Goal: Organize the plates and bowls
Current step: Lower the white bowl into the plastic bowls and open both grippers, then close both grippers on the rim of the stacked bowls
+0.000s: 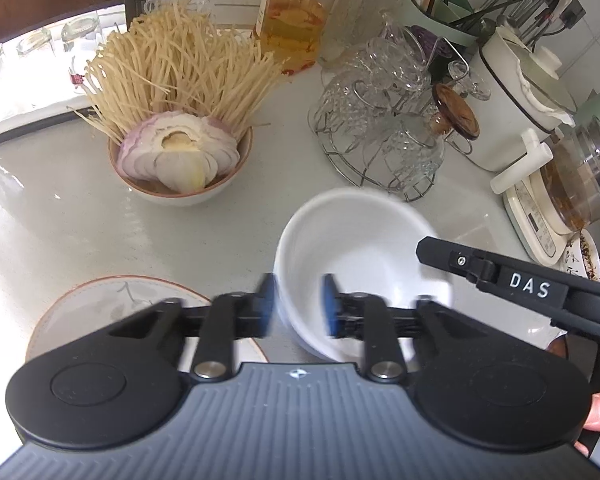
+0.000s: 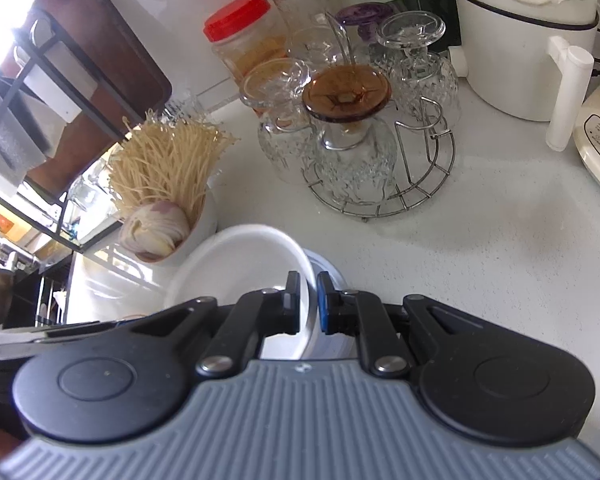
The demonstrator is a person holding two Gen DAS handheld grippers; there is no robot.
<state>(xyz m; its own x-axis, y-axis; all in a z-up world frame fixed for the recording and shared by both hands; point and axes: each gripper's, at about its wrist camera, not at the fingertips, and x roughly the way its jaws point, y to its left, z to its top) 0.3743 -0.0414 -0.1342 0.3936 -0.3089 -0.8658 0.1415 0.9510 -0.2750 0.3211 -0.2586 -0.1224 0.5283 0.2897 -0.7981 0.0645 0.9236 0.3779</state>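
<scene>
Left gripper (image 1: 298,304) at lower centre of the left wrist view: jaws partly apart, straddling the near rim of the white bowl (image 1: 364,268), pads blurred and clear of the wall. Right gripper (image 2: 309,300) at lower centre of the right wrist view: jaws narrow, bowl rim (image 2: 236,276) between them; contact cannot be told. Bowl sits on the pale counter (image 1: 60,208), centre right. Patterned plate (image 1: 100,304) lower left, beside the bowl. Noodle-and-onion bowl (image 1: 180,160) upper left; glass rack (image 1: 380,132) upper right.
</scene>
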